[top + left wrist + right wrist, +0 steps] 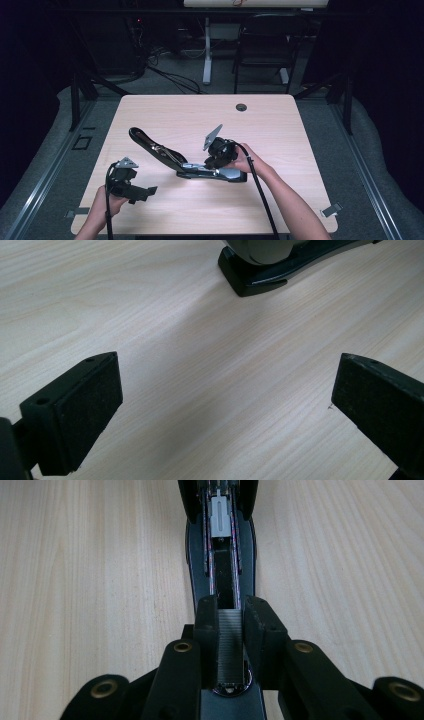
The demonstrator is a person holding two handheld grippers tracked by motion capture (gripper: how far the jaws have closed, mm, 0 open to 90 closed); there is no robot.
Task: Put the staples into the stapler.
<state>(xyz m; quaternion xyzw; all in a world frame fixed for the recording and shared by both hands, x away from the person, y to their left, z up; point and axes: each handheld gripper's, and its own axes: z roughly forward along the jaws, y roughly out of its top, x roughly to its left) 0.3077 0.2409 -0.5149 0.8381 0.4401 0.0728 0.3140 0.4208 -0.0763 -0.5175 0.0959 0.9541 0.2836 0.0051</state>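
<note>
A black stapler (200, 172) lies in the middle of the wooden table (280, 130) with its lid (150, 144) swung up and back to the left. Its open magazine channel (223, 575) runs away from my right gripper (231, 611), with a grey pusher (220, 520) at the far end. That gripper is shut on a grey strip of staples (230, 645), held just over the near end of the channel. In the high view my right gripper (214, 161) points down at the stapler's base. My left gripper (147, 192) rests open near the front left, its jaws (227, 405) wide apart over bare wood, the stapler's end (255, 277) beyond them.
A round cable hole (241, 107) sits near the table's far edge. Behind the table stand a dark chair (265, 45) and a white desk leg (207, 55), with cables on the floor. Metal rails (45, 170) run along both sides.
</note>
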